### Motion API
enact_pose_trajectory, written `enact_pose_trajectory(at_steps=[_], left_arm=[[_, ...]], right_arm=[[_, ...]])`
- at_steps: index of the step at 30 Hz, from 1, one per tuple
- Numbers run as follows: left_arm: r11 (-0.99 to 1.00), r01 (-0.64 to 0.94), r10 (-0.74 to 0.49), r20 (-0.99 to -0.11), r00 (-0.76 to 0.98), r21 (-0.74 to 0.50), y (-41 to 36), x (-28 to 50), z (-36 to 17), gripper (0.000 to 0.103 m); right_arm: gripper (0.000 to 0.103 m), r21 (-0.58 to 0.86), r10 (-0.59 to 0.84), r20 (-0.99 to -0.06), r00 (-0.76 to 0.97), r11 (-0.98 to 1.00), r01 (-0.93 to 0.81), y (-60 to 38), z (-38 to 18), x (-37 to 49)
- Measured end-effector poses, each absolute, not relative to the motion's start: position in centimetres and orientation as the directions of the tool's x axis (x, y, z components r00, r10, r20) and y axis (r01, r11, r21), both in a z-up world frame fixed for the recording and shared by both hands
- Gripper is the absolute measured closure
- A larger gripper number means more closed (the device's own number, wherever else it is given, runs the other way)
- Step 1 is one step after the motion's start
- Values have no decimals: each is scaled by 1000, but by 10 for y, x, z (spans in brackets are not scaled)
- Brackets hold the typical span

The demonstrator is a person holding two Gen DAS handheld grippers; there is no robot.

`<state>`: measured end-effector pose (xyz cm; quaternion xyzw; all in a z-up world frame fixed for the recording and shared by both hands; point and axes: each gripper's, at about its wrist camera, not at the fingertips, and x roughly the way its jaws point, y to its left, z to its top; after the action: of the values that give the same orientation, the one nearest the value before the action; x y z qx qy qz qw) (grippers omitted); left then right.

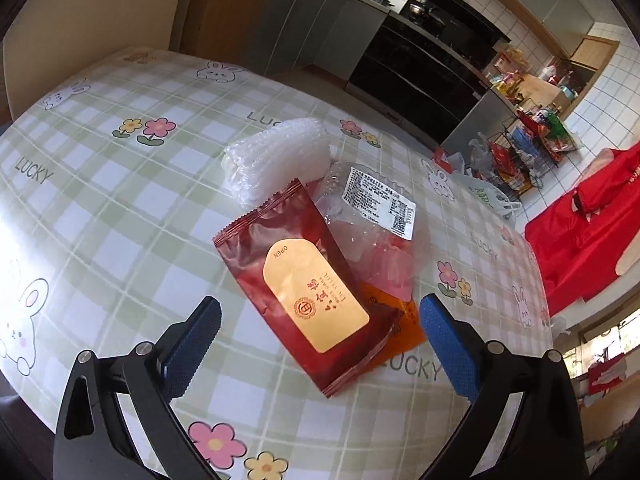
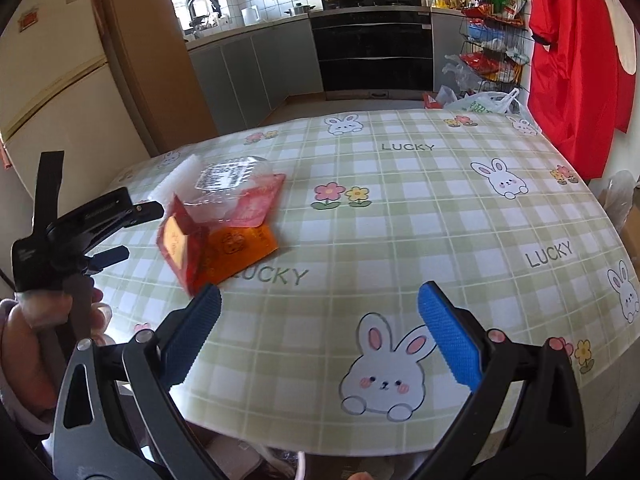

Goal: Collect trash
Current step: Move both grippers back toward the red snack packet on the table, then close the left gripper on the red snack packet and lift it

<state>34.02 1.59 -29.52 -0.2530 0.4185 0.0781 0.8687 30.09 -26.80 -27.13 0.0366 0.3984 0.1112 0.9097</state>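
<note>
Bubble wrap point(image 1: 276, 152) clear only via L cam.

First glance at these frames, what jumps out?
A small heap of trash on the checked bunny tablecloth: a red foil packet on top, an orange wrapper under it, a clear labelled plastic pack and white bubble wrap behind. The open left gripper straddles the packet; the right gripper hangs open over bare cloth.

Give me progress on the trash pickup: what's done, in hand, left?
Done: nothing visibly. In hand: nothing; left gripper is open around the red packet, right gripper open over bare tablecloth. Left: red packet, orange wrapper, clear labelled container, bubble wrap.
</note>
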Motion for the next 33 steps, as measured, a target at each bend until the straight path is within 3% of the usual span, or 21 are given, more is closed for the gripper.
enact_pose_trajectory(at_steps=[11, 26, 28, 30, 33], left_arm=[[870, -474, 134, -861, 491, -135, -1, 392, -324, 6], [871, -473, 105, -892, 440, -131, 11, 386, -342, 6], [870, -473, 95, -892, 442, -141, 15, 382, -342, 11], [864, -478, 80, -895, 439, -157, 21, 377, -342, 26], [858, -468, 29, -889, 456, -212, 30, 364, -340, 33]], right_arm=[[6, 177, 226, -724, 652, 974, -141, -284, -290, 333], [6, 137, 213, -736, 643, 977, -166, -265, -290, 334], [6, 132, 212, -735, 644, 976, -170, -263, -287, 332], [6, 131, 213, -733, 646, 976, -174, -261, -285, 332], [6, 128, 215, -733, 645, 975, -180, -258, -281, 330]])
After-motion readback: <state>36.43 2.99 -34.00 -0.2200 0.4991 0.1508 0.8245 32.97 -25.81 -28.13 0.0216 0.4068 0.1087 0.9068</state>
